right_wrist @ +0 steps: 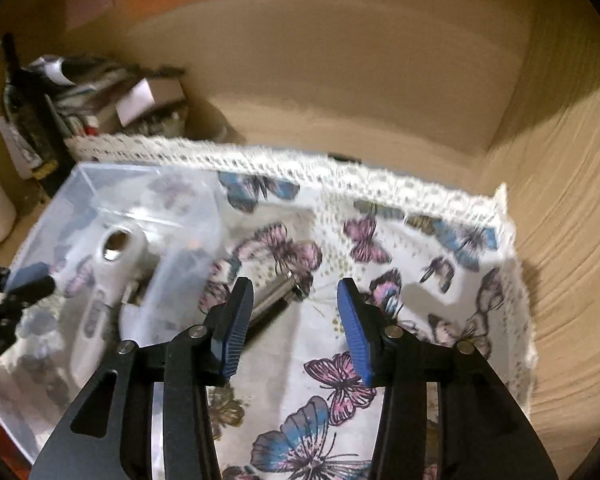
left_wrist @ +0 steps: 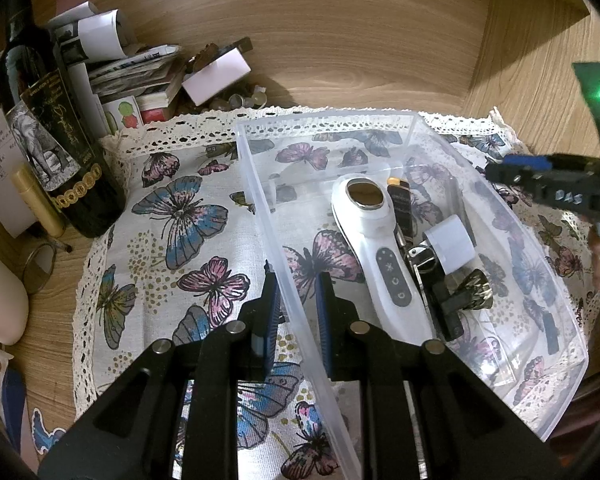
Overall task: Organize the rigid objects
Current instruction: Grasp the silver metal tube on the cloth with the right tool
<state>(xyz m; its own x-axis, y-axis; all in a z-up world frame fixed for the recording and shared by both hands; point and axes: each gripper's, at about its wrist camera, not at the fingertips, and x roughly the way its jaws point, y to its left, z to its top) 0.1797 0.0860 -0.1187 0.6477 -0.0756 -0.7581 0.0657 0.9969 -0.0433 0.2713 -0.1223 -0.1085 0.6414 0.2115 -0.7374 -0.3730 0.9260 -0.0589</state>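
A clear plastic bin (left_wrist: 324, 118) stands on a butterfly-print cloth (left_wrist: 180, 220). In it lie a white handheld device (left_wrist: 380, 248), a dark flat item with an orange tip (left_wrist: 400, 208), a white cap (left_wrist: 450, 244), keys and a black-and-gold piece (left_wrist: 474, 290). My left gripper (left_wrist: 298, 304) is shut on the bin's left wall, one pad on each side. In the right wrist view the bin (right_wrist: 100, 172) sits at the left. My right gripper (right_wrist: 296, 312) hangs open over the cloth with nothing between its fingers. A shiny metal cylinder (right_wrist: 276, 298) lies just beyond its left finger.
A dark wine bottle (left_wrist: 48, 132) and a heap of papers and small boxes (left_wrist: 132, 64) crowd the back left corner. Wooden walls close in behind and on the right (right_wrist: 560, 240). A pale cylinder (left_wrist: 0, 300) lies at the left edge.
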